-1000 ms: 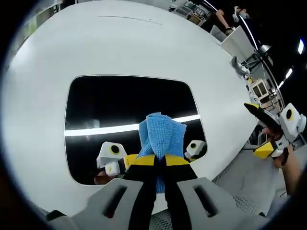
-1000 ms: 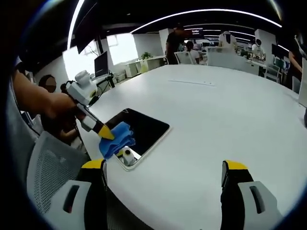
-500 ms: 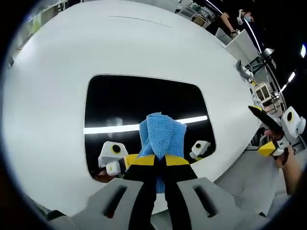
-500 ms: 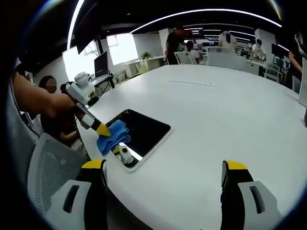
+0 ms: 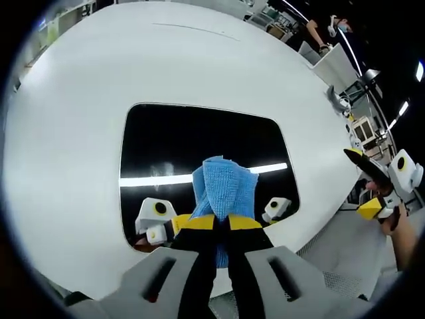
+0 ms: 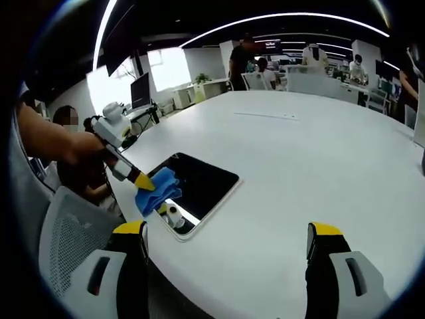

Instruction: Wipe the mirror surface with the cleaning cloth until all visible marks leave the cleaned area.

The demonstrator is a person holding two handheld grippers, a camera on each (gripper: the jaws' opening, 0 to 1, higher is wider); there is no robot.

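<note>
A dark rectangular mirror [image 5: 199, 153] with rounded corners lies flat on the white table [image 5: 80, 100]. My left gripper [image 5: 218, 223] is shut on a blue cleaning cloth [image 5: 224, 187], which presses on the mirror's near edge. The glass reflects a bright light strip and the gripper. In the right gripper view the mirror [image 6: 202, 186] sits at the table's near-left edge, with the cloth [image 6: 157, 189] on its left end under the left gripper [image 6: 141, 179]. My right gripper [image 6: 226, 242] stands open over bare table, far from the mirror; it also appears at the right [image 5: 370, 189].
A mesh-backed grey chair [image 6: 63, 246] stands by the table edge under the mirror. A person's hand [image 6: 73, 149] holds the left gripper. Desks, monitors and several people [image 6: 242, 56] fill the far room. The wide white tabletop [image 6: 319, 153] stretches beyond the mirror.
The left gripper view has shifted slightly, so the mirror sits a bit further right than a second ago. The cloth stays on the mirror's near edge. The right gripper has not moved.
</note>
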